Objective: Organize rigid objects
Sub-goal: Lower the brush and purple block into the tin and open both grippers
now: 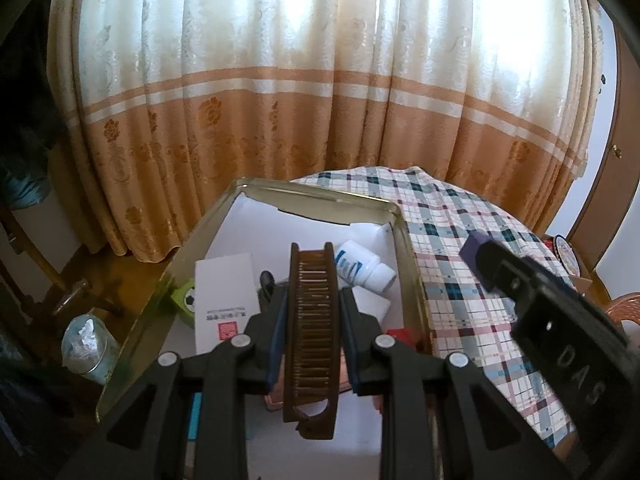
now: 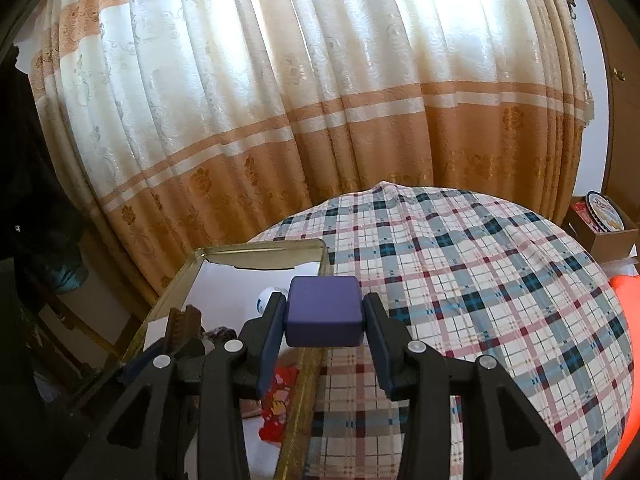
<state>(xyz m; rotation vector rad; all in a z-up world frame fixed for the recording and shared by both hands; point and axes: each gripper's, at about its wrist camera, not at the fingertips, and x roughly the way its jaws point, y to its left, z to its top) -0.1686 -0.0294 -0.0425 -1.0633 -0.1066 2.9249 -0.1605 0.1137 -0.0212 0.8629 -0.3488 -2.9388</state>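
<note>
Left wrist view: left tongs [image 1: 312, 316] clamp a brown ribbed folding comb [image 1: 311, 332] lengthwise above the gold rectangular tin [image 1: 412, 264]. Right tongs [image 2: 324, 312] pinch a matte purple rounded block [image 2: 323, 310] over the tin's right rim. A white glossy bottle [image 1: 362, 266] lies inside the tin; plaid cloth [image 2: 480, 300] spreads beside it.

The print on the white card [image 1: 224, 292] in the tin [image 1: 176, 276] is too small to read. The left tongs [image 1: 313, 320] and comb [image 1: 313, 332] hide the tin's floor at 6 o'clock. The red packet [image 2: 278, 404] is partly covered by the right tongs [image 2: 324, 320].
</note>
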